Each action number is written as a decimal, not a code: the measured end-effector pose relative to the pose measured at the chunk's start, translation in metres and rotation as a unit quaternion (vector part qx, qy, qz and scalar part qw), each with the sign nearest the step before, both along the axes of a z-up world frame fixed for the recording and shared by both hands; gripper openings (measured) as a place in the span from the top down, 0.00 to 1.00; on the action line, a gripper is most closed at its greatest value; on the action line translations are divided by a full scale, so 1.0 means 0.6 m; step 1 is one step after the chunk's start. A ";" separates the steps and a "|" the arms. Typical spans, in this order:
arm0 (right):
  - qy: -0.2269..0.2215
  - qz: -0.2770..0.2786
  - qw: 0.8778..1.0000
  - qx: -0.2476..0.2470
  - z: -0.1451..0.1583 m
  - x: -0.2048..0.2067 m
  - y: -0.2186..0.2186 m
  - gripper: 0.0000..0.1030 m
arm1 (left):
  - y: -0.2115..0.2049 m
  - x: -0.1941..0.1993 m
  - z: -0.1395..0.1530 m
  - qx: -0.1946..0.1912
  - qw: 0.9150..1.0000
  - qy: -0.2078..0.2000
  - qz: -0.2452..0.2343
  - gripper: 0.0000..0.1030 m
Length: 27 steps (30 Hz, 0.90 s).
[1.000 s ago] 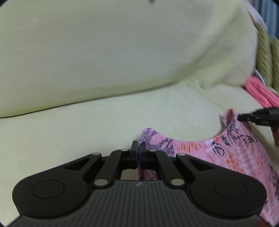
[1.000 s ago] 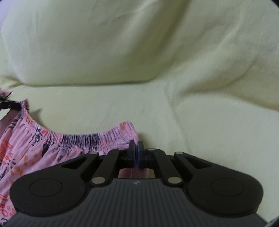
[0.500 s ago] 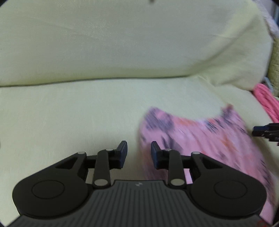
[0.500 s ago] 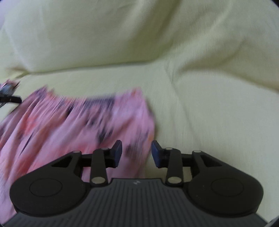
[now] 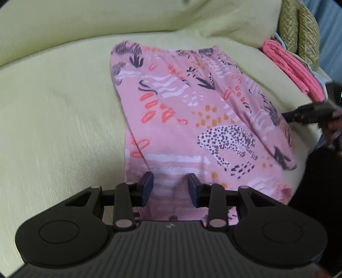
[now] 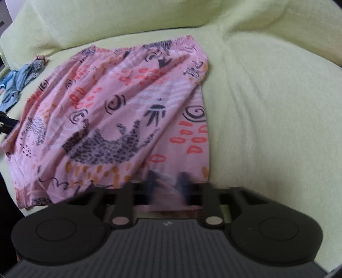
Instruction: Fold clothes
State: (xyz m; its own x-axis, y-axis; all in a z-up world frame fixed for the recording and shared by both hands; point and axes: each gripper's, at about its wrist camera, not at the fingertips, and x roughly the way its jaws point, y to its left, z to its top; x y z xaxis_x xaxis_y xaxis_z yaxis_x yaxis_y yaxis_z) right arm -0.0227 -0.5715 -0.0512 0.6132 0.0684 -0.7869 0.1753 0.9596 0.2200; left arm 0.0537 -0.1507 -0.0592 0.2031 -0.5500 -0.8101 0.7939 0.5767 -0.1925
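Pink printed shorts lie spread on the yellow-green sofa seat, their elastic waistband on the far side. My left gripper hovers over the near hem. Its jaws are opening, with cloth under the gap and the pads not pressing on it. In the right wrist view the shorts fill the middle. My right gripper is at their near right hem, its fingers blurred and closed on a fold of the pink cloth. The right gripper also shows at the shorts' right side in the left wrist view.
A folded pink knit piece and a woven olive cushion lie at the sofa's right end. A crumpled blue garment sits at the left end. The back cushion rises behind the shorts.
Both grippers let go of the waistband and drew back to the near hem. The shorts dropped flat on the seat. The right jaws opened, then closed again.
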 end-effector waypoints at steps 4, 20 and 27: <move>0.027 -0.064 0.997 -0.046 0.021 -0.012 -0.025 1.00 | 0.012 0.007 0.005 0.009 0.999 -0.009 0.046 1.00; -0.009 0.066 0.992 -0.111 0.067 -0.090 0.137 0.70 | -0.038 -0.202 0.039 0.034 0.963 -0.187 -0.191 0.57; -0.012 0.168 0.952 -0.255 0.049 -0.092 0.225 0.70 | -0.113 -0.280 -0.023 0.110 0.905 -0.284 -0.298 0.57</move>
State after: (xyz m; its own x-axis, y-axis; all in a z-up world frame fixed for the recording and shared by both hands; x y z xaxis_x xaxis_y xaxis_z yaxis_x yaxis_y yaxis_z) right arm -0.0777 -0.4365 -0.0218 0.6418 -0.1243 -0.7567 -0.1598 0.9434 -0.2905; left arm -0.1144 -0.2186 -0.0730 0.3420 -0.5374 -0.7709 0.9111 -0.0112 0.4120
